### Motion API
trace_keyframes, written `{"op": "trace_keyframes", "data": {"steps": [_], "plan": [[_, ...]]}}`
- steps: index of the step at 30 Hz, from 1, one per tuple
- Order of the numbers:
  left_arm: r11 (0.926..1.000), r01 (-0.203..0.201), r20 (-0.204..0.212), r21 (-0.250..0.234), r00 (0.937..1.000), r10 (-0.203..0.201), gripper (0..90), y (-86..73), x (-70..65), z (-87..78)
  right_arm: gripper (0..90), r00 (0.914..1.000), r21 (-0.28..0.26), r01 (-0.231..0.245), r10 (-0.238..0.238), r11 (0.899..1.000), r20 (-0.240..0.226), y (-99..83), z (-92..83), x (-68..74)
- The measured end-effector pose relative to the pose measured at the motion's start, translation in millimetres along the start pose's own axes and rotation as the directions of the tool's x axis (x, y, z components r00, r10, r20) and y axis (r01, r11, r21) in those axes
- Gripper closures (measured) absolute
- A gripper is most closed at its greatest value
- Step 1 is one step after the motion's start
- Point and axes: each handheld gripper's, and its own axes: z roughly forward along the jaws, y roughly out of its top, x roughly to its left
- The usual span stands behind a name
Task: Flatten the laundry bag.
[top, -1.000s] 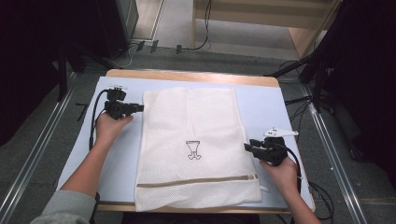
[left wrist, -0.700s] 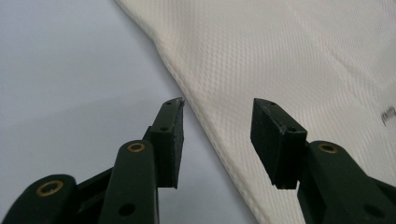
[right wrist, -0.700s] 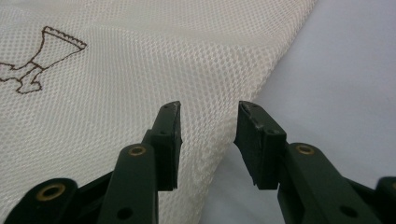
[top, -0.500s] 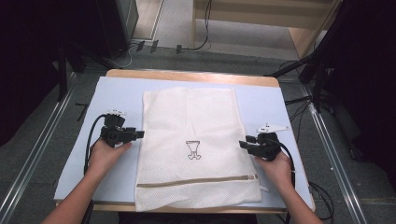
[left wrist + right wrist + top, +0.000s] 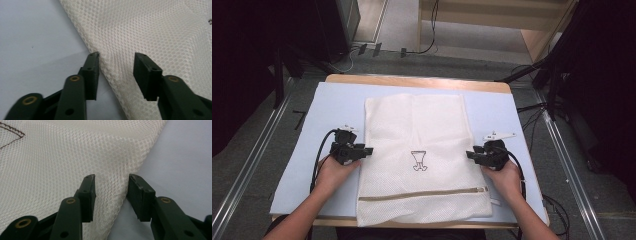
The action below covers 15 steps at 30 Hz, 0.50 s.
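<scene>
A white mesh laundry bag (image 5: 414, 150) lies flat on the table, its zipper (image 5: 422, 194) near the front and a small dark emblem (image 5: 418, 161) in the middle. My left gripper (image 5: 368, 150) sits at the bag's left edge, open, with the mesh edge (image 5: 110, 67) between its jaws. At the bag's right edge my right gripper (image 5: 470, 155) is open too, its jaws standing either side of the raised mesh edge (image 5: 117, 192). Neither pair of jaws has closed on the fabric.
A pale blue mat (image 5: 327, 115) covers the wooden table (image 5: 412, 81). Cables (image 5: 319, 160) trail from both grippers. Metal rails (image 5: 242, 180) run along the floor on both sides, and dark equipment stands at the back left and right.
My left gripper has come toward the front along the bag's left edge, to about its middle. The right gripper has shifted slightly inward to the right edge. Both now straddle the mesh.
</scene>
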Motion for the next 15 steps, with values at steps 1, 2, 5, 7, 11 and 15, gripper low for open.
{"op": "trace_keyframes", "data": {"steps": [1,2,5,7,11,15], "plan": [[1.0,-0.001,-0.006,0.001,1.0,0.001,64.4,0.1,-0.6,0.3,60.8,1.0,0.0,-0.005,0.005,1.0,0.001,0.2,0.1,0.2],[0.9998,-0.019,-0.011,0.006,0.9998,0.019,70.1,0.3,-1.1,0.9,64.1,0.9999,0.001,-0.011,0.011,1.0,-0.001,0.4,0.1,0.5],[0.9998,-0.017,0.002,0.012,0.9999,0.017,80.3,1.2,0.9,2.3,72.6,1.0,0.003,-0.003,0.003,1.0,0.006,0.7,1.1,2.6],[0.9998,-0.014,0.026,0.016,0.9996,0.014,86.3,2.6,2.0,3.8,78.3,0.9999,0.005,0.001,-0.001,1.0,0.014,1.1,2.2,3.9],[0.9996,-0.012,0.04,0.027,0.9991,0.011,88.2,5.9,4.7,3.6,84.4,0.9998,0.006,0.011,-0.011,1.0,0.015,2.1,3.4,4.6],[0.9991,0.039,0.076,-0.015,0.9964,-0.038,88.7,14.7,18.6,-3.7,86.9,0.9998,-0.005,-0.006,0.006,1.0,0.02,9.6,0.3,7.3]]}}
